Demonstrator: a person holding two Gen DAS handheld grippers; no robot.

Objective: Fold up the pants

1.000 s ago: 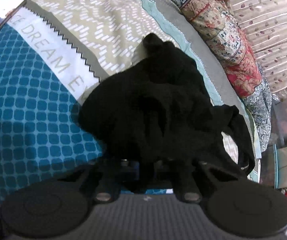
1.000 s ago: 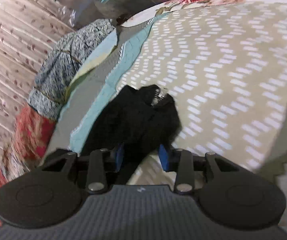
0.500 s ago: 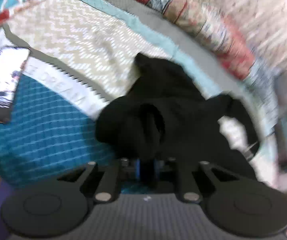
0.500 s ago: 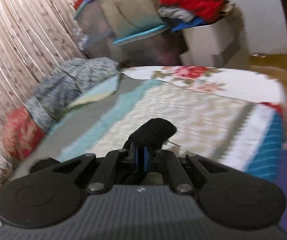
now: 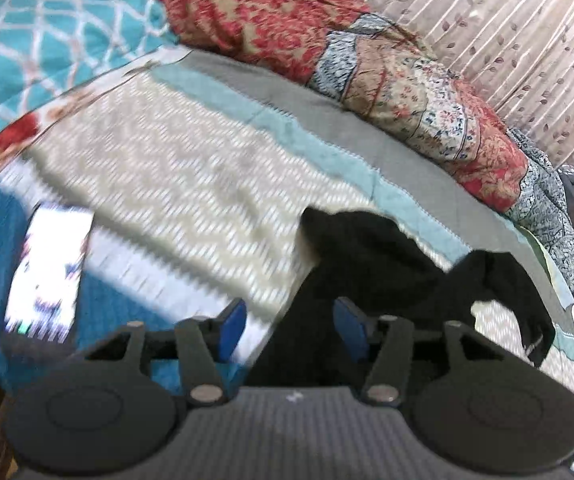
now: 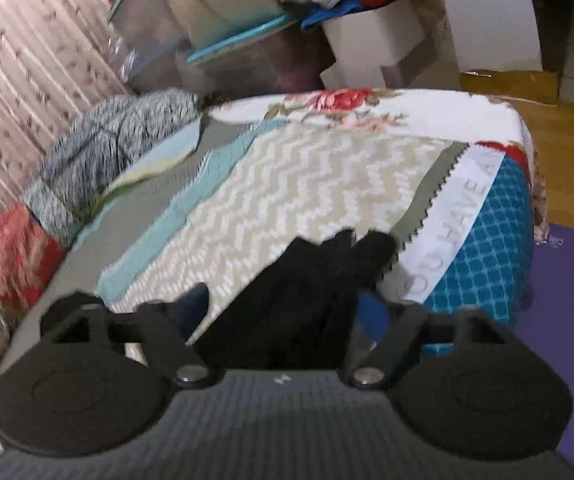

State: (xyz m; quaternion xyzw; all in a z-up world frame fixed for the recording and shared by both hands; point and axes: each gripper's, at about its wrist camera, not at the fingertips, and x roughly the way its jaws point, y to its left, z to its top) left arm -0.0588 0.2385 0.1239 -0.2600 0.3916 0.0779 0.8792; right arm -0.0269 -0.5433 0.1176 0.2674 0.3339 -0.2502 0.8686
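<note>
Two grippers, both standing with jaws spread: left gripper (image 5: 290,330) and right gripper (image 6: 283,314) are hovering over black pants (image 5: 371,276), which are lying crumpled on the patterned bedspread (image 5: 175,176). Phone (image 5: 49,270) is lying far left.

Left hand-held gripper (image 5: 290,326) spread wide over black pants (image 5: 371,280) on bedspread (image 5: 175,168)
</note>
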